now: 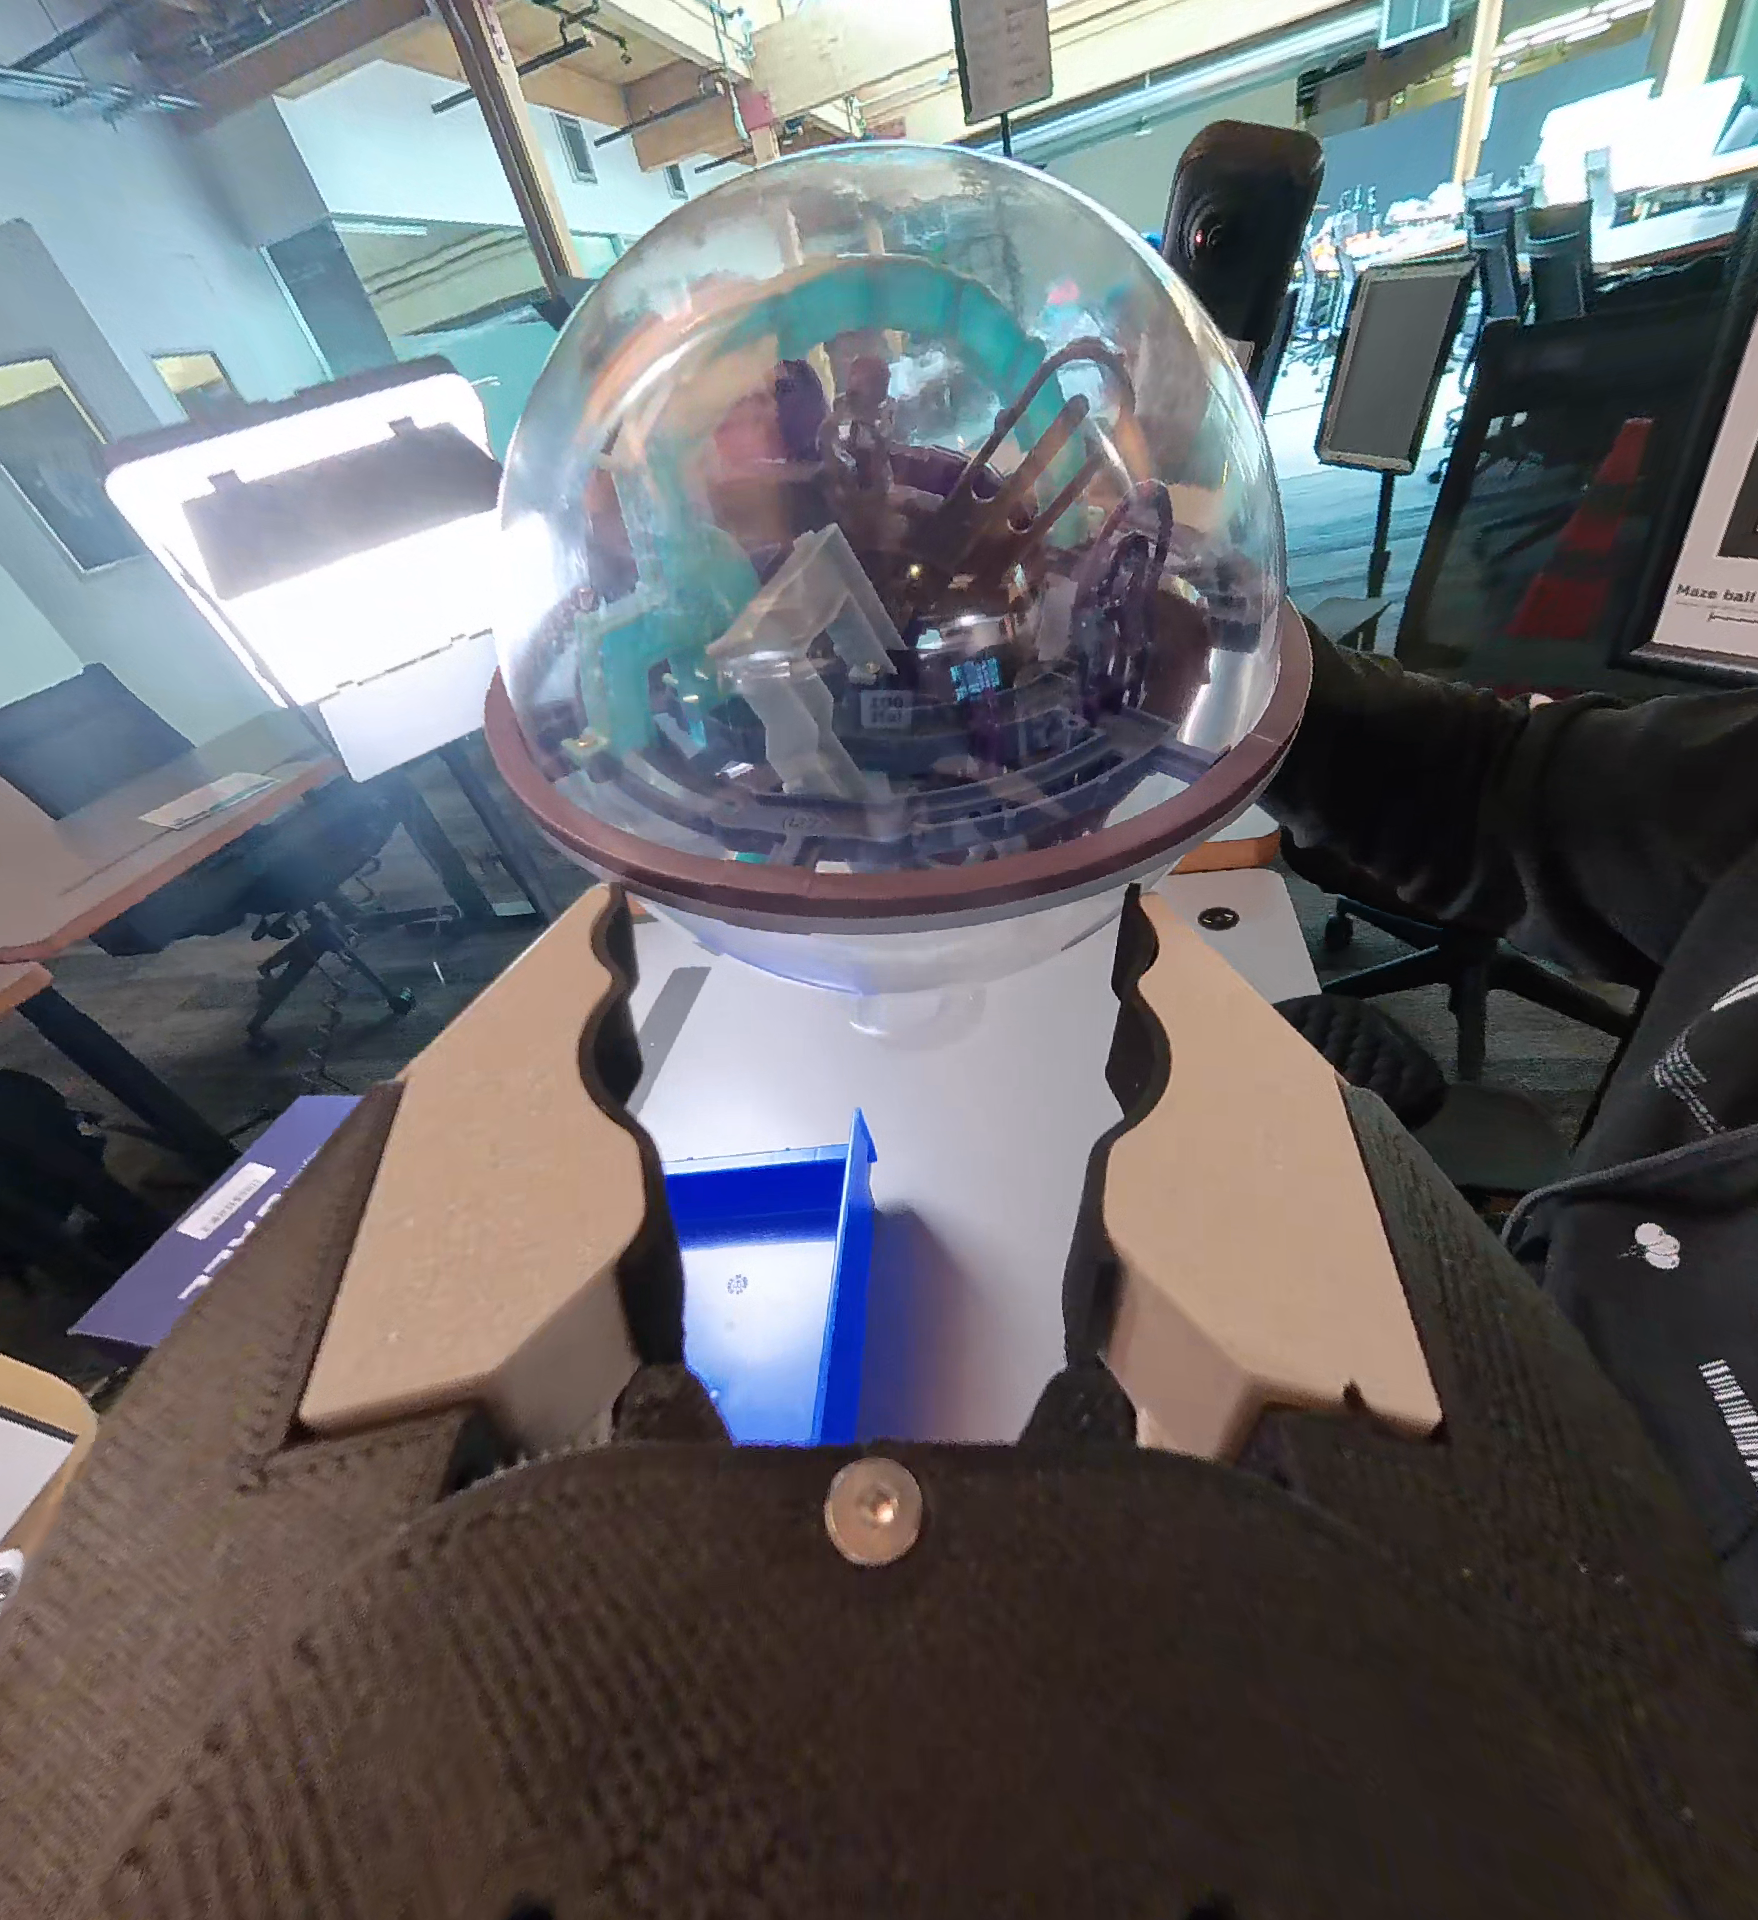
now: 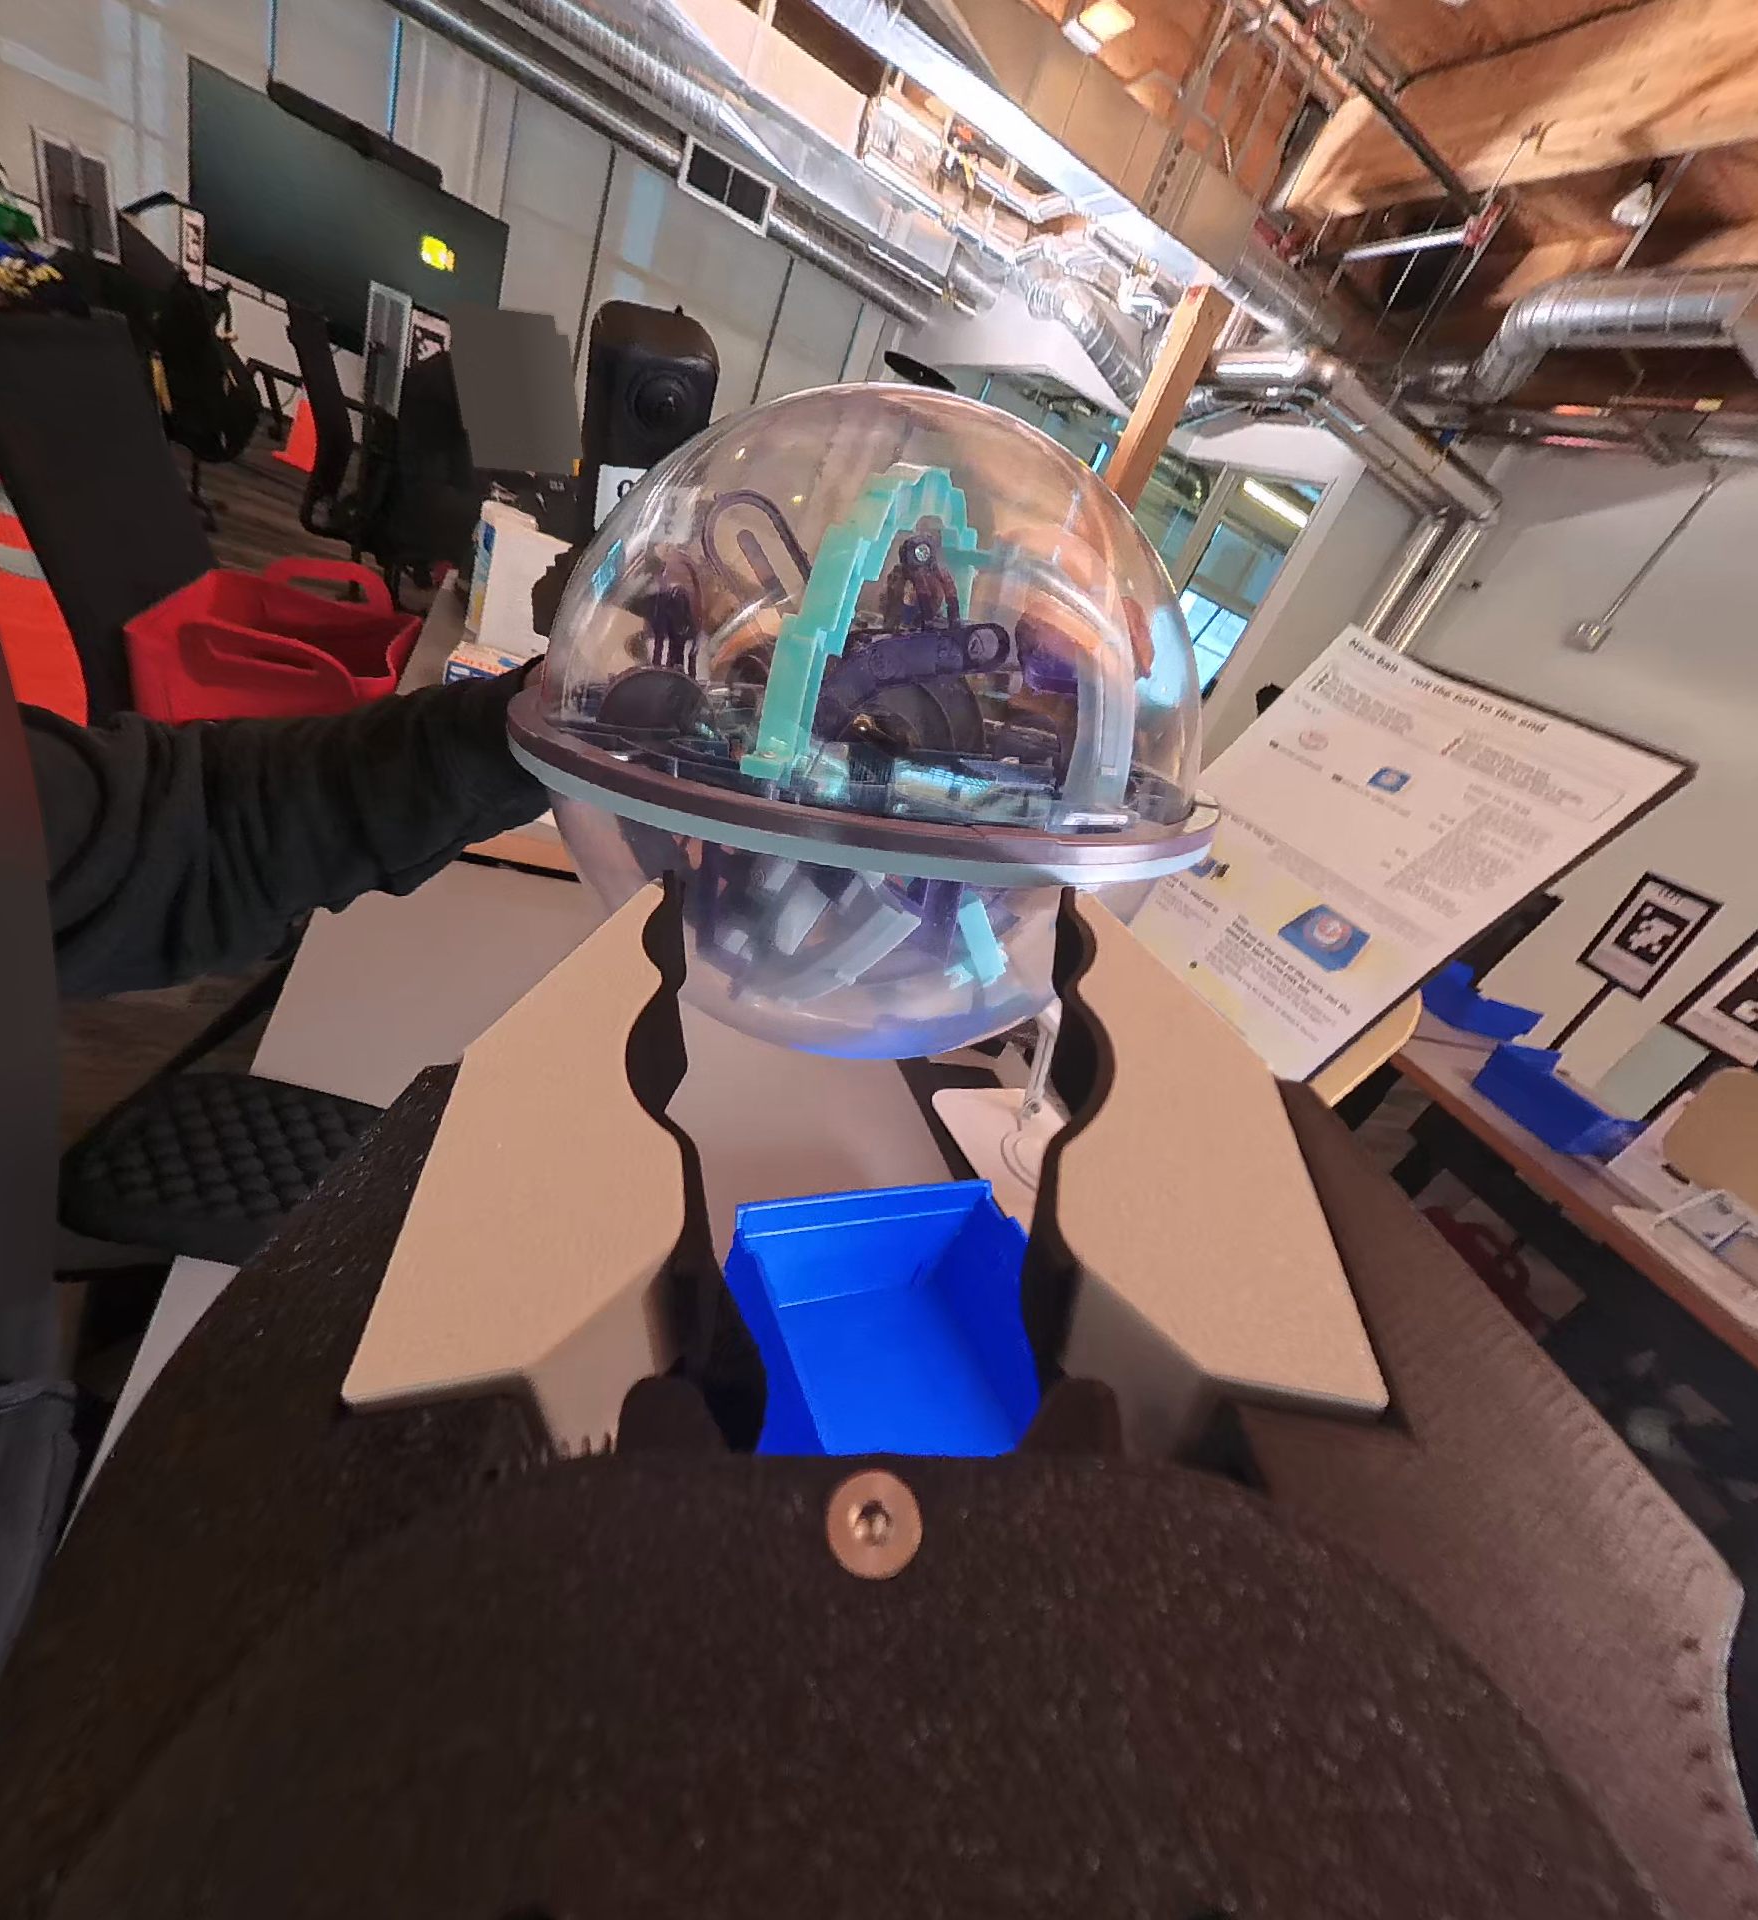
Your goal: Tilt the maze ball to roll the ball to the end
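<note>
Two grippers point(image 1: 870, 935) point(image 2: 864, 925) each clamped on maze ball point(image 1: 890, 520) point(image 2: 854, 707) above white table point(image 1: 958, 1091) point(image 2: 376, 987); blue bin point(image 1: 781, 1278) point(image 2: 885, 1340) below. Open office beyond; printed instruction board point(image 2: 1394, 831) at right, wording left unread.

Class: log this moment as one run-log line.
maze ball: lifted above blue bin | left gripper: on ball | right gripper: on ball

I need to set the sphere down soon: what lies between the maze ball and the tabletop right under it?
In both wrist views an empty blue bin sits on the white tabletop below the lifted maze ball.
</note>
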